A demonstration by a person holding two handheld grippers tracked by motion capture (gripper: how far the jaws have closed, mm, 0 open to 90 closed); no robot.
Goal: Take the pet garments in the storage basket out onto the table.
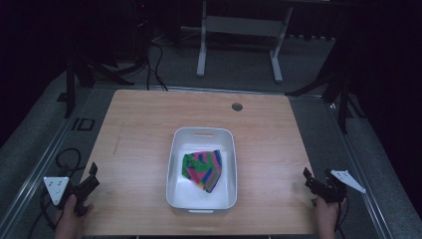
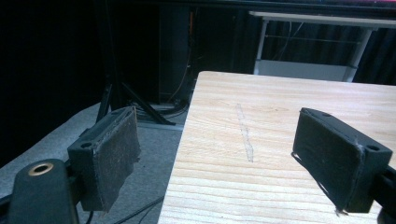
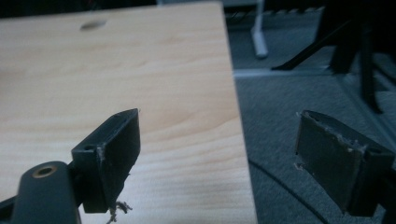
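A white plastic tub [image 1: 175, 164] stands near the middle front of the wooden table [image 1: 139, 124]. Inside it lies a folded cloth [image 1: 203, 169] with bright green, pink and blue stripes. My left gripper [image 1: 92, 175] hovers at the table's front left corner, held by a hand, jaws wide apart with nothing between them. In the left gripper view its pads [image 2: 116, 149] straddle the table's left edge. My right gripper [image 1: 308, 178] sits at the front right edge, also open and empty. Its pads [image 3: 119, 151] straddle the table's right edge in the right gripper view.
A round cable hole [image 1: 237, 106] is set in the table's far side. Behind the table stand a white frame [image 1: 239, 30] and black stands with cables on the grey floor. Cables [image 1: 67, 159] trail by the left hand.
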